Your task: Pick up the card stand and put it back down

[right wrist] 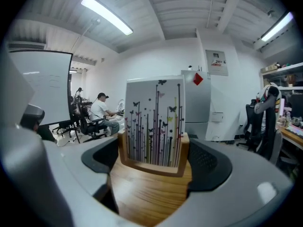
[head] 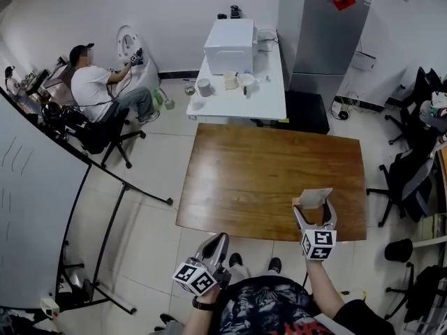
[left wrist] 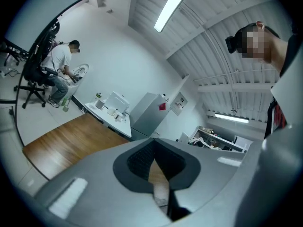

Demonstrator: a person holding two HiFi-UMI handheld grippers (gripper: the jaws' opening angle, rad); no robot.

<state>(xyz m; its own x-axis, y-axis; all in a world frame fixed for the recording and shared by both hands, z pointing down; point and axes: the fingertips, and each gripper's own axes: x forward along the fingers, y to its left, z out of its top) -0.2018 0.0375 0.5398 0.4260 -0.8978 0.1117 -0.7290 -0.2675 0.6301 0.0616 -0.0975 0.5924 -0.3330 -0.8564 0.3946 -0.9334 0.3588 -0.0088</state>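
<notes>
The card stand (head: 316,199) is a small wooden holder with a white card printed with coloured stems and butterflies (right wrist: 155,122). It stands upright near the front right edge of the brown wooden table (head: 265,166). My right gripper (head: 314,209) is around its wooden base, a dark pad pressing each side (right wrist: 154,156). I cannot tell whether the base rests on the tabletop or hangs just above it. My left gripper (head: 219,240) is held low in front of the table's near edge, jaws together and nothing in them (left wrist: 154,159).
A white table (head: 269,103) with a white box (head: 229,44) and cups stands behind the wooden one. A grey cabinet (head: 328,26) is at the back right. A seated person (head: 91,89) is at the far left, a whiteboard (head: 35,208) at the left, office chairs (head: 412,180) at the right.
</notes>
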